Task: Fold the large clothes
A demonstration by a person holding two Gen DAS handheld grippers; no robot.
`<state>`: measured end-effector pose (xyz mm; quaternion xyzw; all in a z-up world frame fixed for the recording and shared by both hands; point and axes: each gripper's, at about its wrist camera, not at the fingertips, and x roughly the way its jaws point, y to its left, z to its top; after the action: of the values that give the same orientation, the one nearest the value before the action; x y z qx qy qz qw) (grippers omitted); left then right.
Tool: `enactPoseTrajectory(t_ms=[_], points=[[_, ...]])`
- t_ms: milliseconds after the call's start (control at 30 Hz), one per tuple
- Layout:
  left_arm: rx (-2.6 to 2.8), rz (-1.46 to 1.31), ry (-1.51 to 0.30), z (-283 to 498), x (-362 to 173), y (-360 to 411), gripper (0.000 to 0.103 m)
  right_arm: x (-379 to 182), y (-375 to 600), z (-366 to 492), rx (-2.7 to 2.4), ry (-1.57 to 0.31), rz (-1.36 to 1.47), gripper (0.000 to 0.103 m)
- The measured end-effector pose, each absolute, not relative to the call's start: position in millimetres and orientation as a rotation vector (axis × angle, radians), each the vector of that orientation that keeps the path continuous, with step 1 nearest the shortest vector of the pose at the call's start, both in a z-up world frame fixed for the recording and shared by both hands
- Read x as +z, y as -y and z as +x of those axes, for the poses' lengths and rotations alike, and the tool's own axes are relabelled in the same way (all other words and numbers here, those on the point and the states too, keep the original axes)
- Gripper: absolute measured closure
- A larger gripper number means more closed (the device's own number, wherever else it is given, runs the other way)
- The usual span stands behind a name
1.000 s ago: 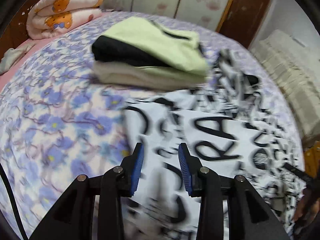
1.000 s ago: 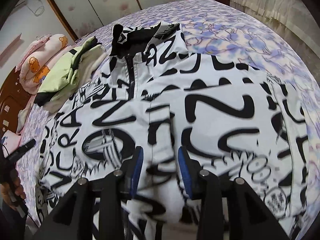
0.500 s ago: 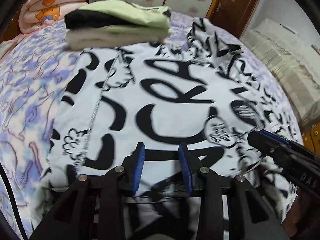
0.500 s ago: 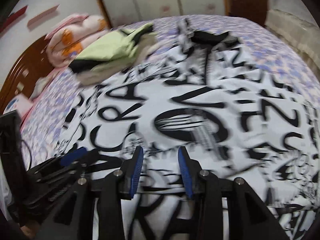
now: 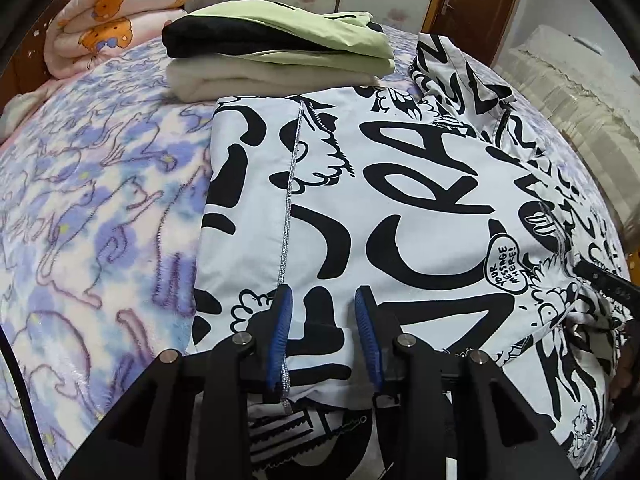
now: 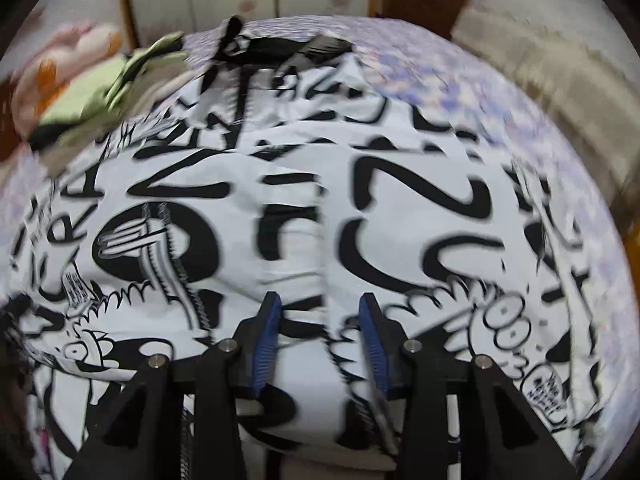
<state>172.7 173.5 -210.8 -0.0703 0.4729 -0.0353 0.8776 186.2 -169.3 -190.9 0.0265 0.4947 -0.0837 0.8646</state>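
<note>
A large white jacket with bold black lettering (image 5: 400,208) lies spread on the bed, its left side folded in along a silver seam. It also fills the right wrist view (image 6: 320,208), which is blurred. My left gripper (image 5: 323,320) is open just above the jacket's near hem, its blue pads either side of the cloth. My right gripper (image 6: 320,320) is open over the jacket's near edge, with cloth between its fingers. The tip of the right gripper (image 5: 604,280) shows at the right of the left wrist view.
A stack of folded clothes, green, black and cream (image 5: 276,60), sits behind the jacket. A rolled pink quilt with bears (image 5: 116,16) lies at the headboard. The purple floral blanket (image 5: 92,220) covers the bed. Wardrobe doors and a brown door stand behind.
My left gripper has moved forward and low over the jacket's near hem. My right gripper has swung right, away from the left gripper, and its view is blurred with motion. Both stay open.
</note>
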Motion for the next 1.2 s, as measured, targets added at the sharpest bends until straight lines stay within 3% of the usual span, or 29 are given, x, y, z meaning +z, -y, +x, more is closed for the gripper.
enactPoseTrajectory(t_ms=[533, 667, 933, 1200], points=[[-0.043, -0.155, -1.020, 167, -200, -171, 0.070, -185, 170, 177, -0.185, -1.045, 0.126, 0.063], [-0.007, -0.147, -1.013, 156, -188, -175, 0.048, -176, 167, 169, -0.159, -1.051, 0.130, 0.063], [0.010, -0.136, -0.994, 123, -153, -185, 0.048, -148, 158, 144, -0.124, -1.039, 0.125, 0.063], [0.009, -0.115, -0.947, 73, -106, -187, 0.047, -85, 144, 92, -0.046, -0.966, 0.086, 0.061]])
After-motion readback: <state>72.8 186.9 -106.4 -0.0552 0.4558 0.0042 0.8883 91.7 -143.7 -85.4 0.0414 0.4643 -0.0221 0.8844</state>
